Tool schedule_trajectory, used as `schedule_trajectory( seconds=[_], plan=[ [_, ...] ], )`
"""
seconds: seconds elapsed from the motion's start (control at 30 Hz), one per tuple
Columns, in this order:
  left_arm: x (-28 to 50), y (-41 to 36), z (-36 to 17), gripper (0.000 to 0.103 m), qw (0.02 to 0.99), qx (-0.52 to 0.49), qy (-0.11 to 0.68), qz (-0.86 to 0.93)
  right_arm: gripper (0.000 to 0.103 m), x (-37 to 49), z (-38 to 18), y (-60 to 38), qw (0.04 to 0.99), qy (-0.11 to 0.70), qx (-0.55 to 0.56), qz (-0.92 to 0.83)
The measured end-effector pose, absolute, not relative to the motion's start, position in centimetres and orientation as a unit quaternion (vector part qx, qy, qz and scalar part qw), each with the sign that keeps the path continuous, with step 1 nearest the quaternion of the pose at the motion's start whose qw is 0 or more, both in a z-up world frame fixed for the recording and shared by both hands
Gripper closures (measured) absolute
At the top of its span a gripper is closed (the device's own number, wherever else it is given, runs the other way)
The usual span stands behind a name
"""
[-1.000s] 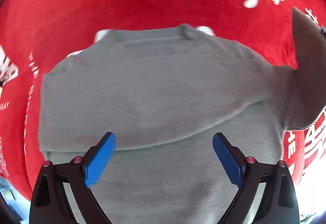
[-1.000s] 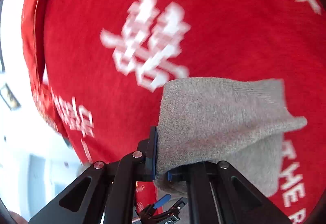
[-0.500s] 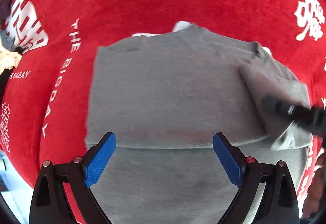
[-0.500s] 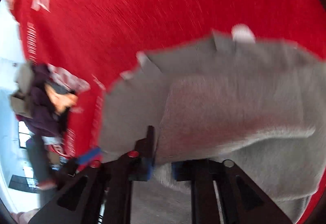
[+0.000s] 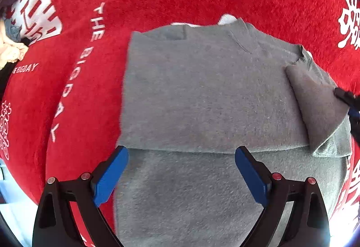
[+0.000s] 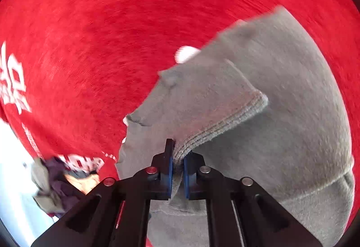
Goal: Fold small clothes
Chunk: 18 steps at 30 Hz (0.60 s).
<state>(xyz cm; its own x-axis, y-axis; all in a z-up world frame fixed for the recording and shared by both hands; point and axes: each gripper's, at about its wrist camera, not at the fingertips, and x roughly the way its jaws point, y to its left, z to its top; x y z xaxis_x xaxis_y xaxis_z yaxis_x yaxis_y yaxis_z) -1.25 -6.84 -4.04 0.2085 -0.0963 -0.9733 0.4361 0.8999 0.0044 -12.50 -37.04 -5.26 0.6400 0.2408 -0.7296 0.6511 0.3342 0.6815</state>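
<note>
Between your right tongs (image 6: 176,165), clamped on its cuff, the sleeve (image 5: 315,98) has swung in over the sweater (image 5: 202,94) lying under your parted, empty left tongs (image 5: 181,176), so that fold is nearly laid.

We see bright, even daylight, blown-out glare at the lower corners. Left wrist view is sharp; right wrist view has motion blur across the red cloth (image 6: 94,49). Heavy fisheye curvature, dark vignette corners.
</note>
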Motion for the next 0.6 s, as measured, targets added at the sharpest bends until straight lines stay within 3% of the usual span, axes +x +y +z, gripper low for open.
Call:
schedule_trajectory(
  seconds=[0.23,0.43,0.53,0.6],
  plan=[
    [-1.1,-2.8,-3.0,0.007,0.780,0.128,0.597,-0.133,0.095,-3.6,-0.5,-27.8,0.809,0.468,0.356,0.009],
    [-0.9,0.8,-3.8,0.007,0.776,0.120,0.611,-0.104,0.090,-1.2,-3.6,-19.5,0.796,0.548,0.241,0.087],
    [-0.7,2.0,-4.1,0.007,0.774,0.117,0.615,-0.098,0.070,-1.2,-6.1,-17.8,0.767,0.600,0.212,0.083],
    [-0.6,2.5,-4.0,0.007,0.775,0.113,0.615,-0.097,0.045,-1.8,-5.4,-17.6,0.777,0.588,0.209,0.089]
  ],
)
